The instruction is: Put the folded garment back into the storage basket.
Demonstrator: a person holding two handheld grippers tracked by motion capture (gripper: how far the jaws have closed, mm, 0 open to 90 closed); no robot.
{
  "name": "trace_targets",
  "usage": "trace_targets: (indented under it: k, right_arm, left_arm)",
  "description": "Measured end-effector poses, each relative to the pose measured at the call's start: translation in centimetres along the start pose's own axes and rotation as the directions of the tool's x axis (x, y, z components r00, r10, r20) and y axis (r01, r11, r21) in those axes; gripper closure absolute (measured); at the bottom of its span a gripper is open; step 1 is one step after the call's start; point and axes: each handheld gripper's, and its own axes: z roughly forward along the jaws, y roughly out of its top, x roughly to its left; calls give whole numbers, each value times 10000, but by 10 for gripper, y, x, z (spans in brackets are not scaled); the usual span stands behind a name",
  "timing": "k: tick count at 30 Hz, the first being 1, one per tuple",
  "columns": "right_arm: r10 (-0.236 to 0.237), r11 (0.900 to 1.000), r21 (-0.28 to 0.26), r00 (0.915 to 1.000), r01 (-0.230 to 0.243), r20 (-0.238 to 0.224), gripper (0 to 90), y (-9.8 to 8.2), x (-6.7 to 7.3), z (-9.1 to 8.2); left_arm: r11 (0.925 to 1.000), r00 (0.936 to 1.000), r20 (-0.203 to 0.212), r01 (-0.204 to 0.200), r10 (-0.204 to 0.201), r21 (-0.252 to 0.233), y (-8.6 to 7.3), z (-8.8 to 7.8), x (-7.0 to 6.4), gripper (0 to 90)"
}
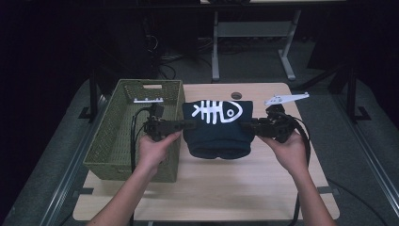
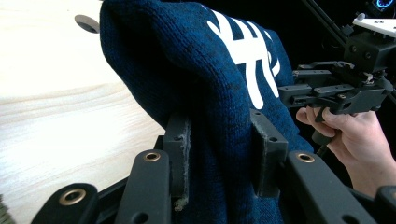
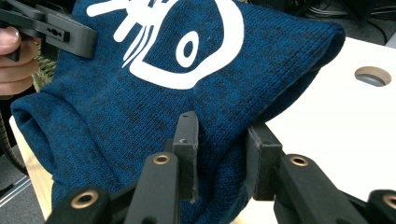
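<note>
A folded dark blue knitted garment with a white fish-skeleton print is held up over the middle of the wooden table. My left gripper is shut on the garment's left edge, and in the left gripper view the knit is pinched between the jaws of the left gripper. My right gripper is shut on its right edge. In the right gripper view the cloth is bunched between the two pads of the right gripper. The garment's lower fold hangs toward the table.
An olive woven basket stands at the table's left side, just behind my left hand. A round cable hole lies in the tabletop behind the garment. A desk frame and cables stand on the dark floor beyond.
</note>
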Motion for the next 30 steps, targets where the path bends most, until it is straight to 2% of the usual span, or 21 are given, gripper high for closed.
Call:
trace_targets:
  k: [12, 30]
  right_arm:
    - [-290, 9996, 65, 9996, 290, -68, 693, 12, 17, 8]
    - [-662, 9977, 162, 9976, 666, -224, 693, 28, 33, 24]
  left_arm:
    - [9999, 9999, -27, -113, 113, -107, 4, -23, 0, 645]
    - [9997, 9997, -247, -93, 88, -218, 7, -50, 6, 646]
